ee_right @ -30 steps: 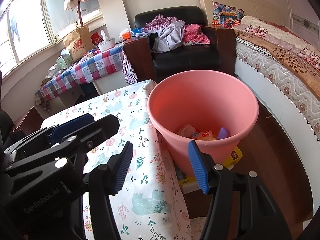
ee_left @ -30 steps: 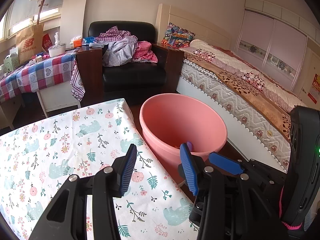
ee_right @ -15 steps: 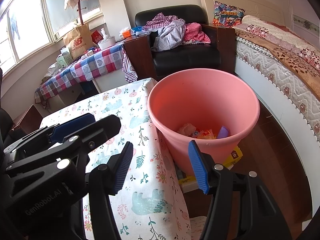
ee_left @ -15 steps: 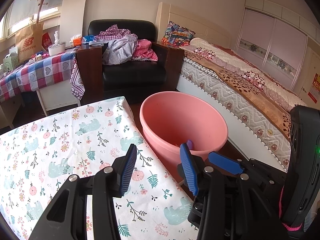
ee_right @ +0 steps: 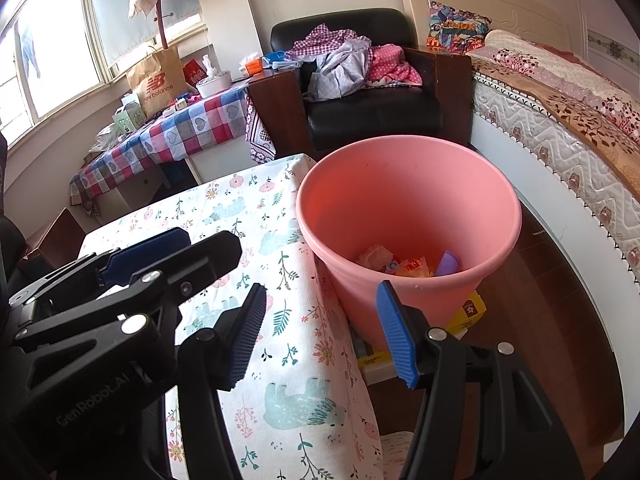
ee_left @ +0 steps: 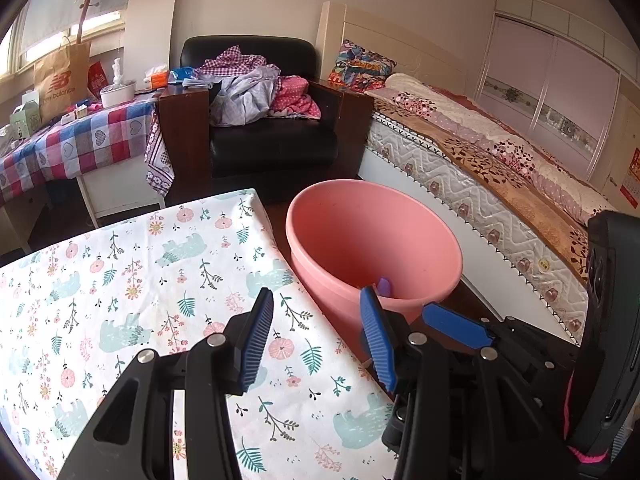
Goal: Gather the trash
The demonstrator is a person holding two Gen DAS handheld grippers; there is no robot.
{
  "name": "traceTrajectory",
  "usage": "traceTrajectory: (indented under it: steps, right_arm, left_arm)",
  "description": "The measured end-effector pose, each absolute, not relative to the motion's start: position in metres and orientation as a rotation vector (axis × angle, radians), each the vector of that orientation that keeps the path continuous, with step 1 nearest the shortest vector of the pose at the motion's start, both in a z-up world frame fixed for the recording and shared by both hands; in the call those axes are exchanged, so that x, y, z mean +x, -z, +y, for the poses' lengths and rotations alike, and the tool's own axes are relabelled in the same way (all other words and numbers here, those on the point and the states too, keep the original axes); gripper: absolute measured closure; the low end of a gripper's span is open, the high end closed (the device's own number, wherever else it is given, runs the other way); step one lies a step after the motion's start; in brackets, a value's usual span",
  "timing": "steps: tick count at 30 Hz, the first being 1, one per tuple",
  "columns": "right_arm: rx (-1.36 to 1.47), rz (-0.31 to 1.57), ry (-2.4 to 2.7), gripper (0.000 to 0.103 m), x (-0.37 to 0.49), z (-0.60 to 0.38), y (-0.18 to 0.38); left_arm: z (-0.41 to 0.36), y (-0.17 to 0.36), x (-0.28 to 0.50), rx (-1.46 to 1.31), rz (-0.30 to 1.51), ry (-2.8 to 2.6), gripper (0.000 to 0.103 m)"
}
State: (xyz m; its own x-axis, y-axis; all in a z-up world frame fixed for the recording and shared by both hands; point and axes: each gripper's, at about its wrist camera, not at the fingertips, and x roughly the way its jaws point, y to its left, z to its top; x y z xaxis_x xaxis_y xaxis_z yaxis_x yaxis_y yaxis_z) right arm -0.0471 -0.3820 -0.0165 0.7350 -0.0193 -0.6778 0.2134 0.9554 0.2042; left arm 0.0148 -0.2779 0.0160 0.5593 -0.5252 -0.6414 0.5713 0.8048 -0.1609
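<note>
A pink plastic bin [ee_left: 372, 240] [ee_right: 408, 200] stands on the floor against the right edge of the table with the floral cloth [ee_left: 140, 280] [ee_right: 280, 320]. Crumpled wrappers [ee_right: 400, 264] and a purple piece [ee_right: 448, 262] lie at its bottom. My left gripper [ee_left: 318, 336] is open over the table's right edge, nothing between its blue pads. My right gripper [ee_right: 320, 336] is open too and empty, hovering between the table edge and the bin's near wall. Each gripper shows at the side of the other's view.
A yellow box [ee_right: 468, 312] lies on the floor under the bin. Behind are a black armchair [ee_left: 272, 144] piled with clothes, a checked-cloth table [ee_left: 76, 140] with a paper bag and small items, and a bed [ee_left: 500, 168] along the right.
</note>
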Motion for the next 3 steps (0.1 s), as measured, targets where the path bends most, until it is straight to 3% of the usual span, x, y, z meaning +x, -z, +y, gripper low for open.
traceTrajectory:
  steps: [3]
  right_arm:
    - [0.271,0.74,0.125,0.045,-0.0476,-0.3784,0.018]
  left_arm:
    - [-0.2748,-0.0168,0.0165,0.063,0.737,0.638,0.058]
